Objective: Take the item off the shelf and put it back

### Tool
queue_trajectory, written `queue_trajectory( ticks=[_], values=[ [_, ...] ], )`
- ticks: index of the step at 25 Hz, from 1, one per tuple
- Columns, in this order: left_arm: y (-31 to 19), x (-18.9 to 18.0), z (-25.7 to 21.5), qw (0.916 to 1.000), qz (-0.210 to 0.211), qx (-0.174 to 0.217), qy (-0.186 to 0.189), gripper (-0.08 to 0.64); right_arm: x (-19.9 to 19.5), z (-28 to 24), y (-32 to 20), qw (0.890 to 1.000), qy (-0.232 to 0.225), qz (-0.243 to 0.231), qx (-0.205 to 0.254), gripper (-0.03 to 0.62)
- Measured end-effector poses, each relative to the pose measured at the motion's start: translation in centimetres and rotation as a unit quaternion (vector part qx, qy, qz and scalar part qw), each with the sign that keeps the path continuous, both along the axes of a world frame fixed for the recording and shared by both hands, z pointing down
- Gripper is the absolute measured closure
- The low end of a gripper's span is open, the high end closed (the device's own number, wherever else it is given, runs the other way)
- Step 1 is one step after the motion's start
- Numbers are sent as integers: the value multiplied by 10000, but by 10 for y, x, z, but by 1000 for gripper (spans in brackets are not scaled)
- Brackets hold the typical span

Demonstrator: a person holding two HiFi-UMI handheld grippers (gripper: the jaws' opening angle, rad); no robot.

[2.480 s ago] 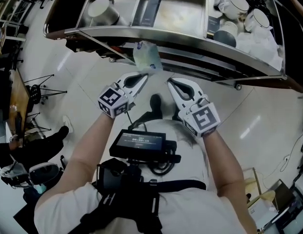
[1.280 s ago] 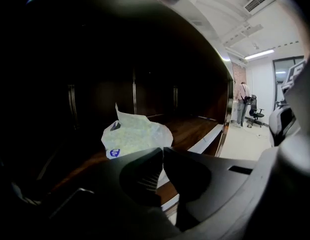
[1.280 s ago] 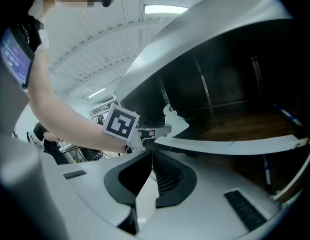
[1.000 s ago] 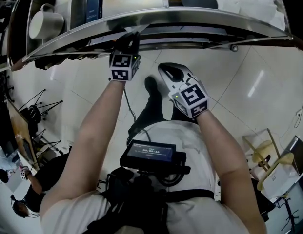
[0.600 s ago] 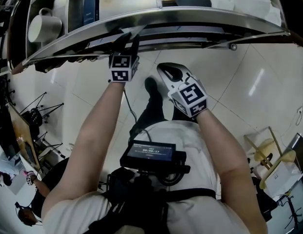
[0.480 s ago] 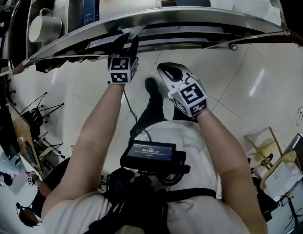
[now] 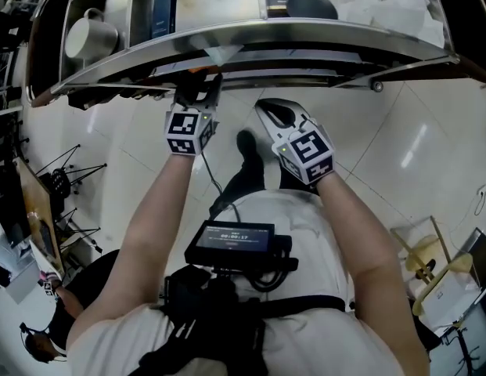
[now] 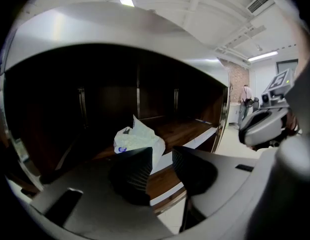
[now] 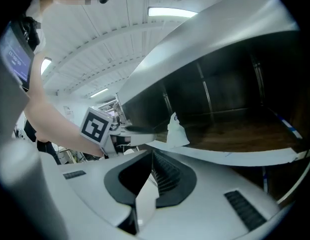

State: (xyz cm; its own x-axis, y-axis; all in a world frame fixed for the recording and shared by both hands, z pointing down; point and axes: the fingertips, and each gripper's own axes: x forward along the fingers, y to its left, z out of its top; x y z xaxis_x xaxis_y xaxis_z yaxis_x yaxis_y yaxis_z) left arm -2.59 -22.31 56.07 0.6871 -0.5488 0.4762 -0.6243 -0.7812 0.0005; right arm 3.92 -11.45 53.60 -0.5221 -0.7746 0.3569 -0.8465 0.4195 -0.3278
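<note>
The item is a pale crinkled plastic bag [image 8: 137, 139] with a blue mark. It stands by itself on the dark wooden lower shelf [image 8: 189, 129], near its front edge. My left gripper [image 8: 162, 151] is open just in front of the bag, with nothing between the pads. In the head view that left gripper [image 7: 199, 83] reaches under the steel shelf rim [image 7: 305, 34], where a tip of the bag [image 7: 221, 54] shows. My right gripper [image 7: 268, 110] hangs beside it, shut and empty. From the right gripper [image 9: 151, 156] view, the bag [image 9: 177, 131] stands at the board's left end.
The upper shelf carries a white mug [image 7: 90, 37], a dark box [image 7: 163, 6], a dark cup [image 7: 309, 2] and white items [image 7: 383, 6]. A tripod [image 7: 66, 182] stands on the tiled floor at the left. A screen device [image 7: 231, 245] hangs on the person's chest.
The left gripper carried the bag from in front of the shelf into the lower shelf, then opened and let it go. It has drawn back slightly. The right gripper stayed put.
</note>
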Motion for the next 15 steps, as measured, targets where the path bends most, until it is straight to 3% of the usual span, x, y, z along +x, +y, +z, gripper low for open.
queue_trajectory(
  ticks=[9,15],
  values=[
    [31,-26,-84,9949,-13,16,1012,512,-18,-56,-6,9985,-211,-353,364,574],
    [41,-45,-126,9910,100,-2,1335,537,-29,-104,-10,9946,-293,-653,746,574]
  ],
)
